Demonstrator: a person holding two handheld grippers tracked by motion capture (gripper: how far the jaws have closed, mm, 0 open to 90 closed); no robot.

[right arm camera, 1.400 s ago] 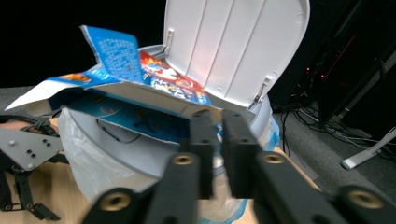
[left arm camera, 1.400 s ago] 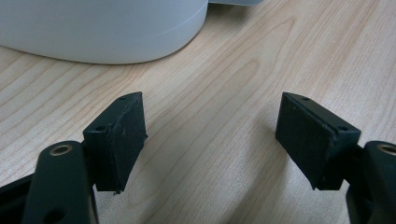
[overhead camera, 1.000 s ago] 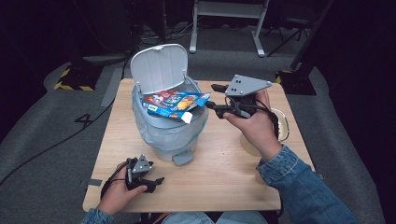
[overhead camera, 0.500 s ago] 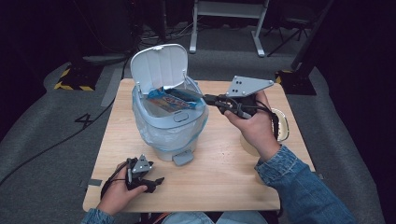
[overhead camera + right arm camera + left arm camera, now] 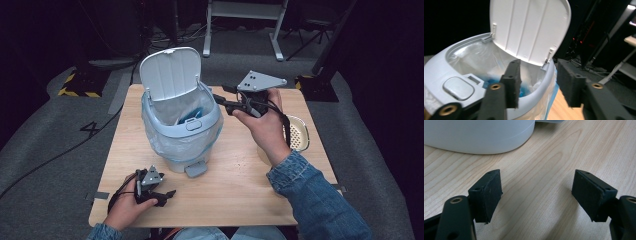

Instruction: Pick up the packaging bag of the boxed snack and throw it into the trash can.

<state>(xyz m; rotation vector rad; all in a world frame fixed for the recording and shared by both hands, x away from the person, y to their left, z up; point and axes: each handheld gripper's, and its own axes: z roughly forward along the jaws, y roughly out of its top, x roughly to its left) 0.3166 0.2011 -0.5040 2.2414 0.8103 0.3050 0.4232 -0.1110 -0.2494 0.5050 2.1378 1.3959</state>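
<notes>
While the small grey bin (image 5: 182, 127) stands mid-tabletop (image 5: 240, 185) with its lid (image 5: 170, 75) tipped up at the far side, a blue packet (image 5: 192, 114) lies down inside its plastic liner, and a pale strainer (image 5: 298, 134) sits near the right edge. The right tool (image 5: 220, 100) hovers at the bin's right rim, its jaws just opened, apart and empty. The left tool (image 5: 167, 196) rests low at the near left, jaws wide apart, holding nothing.
</notes>
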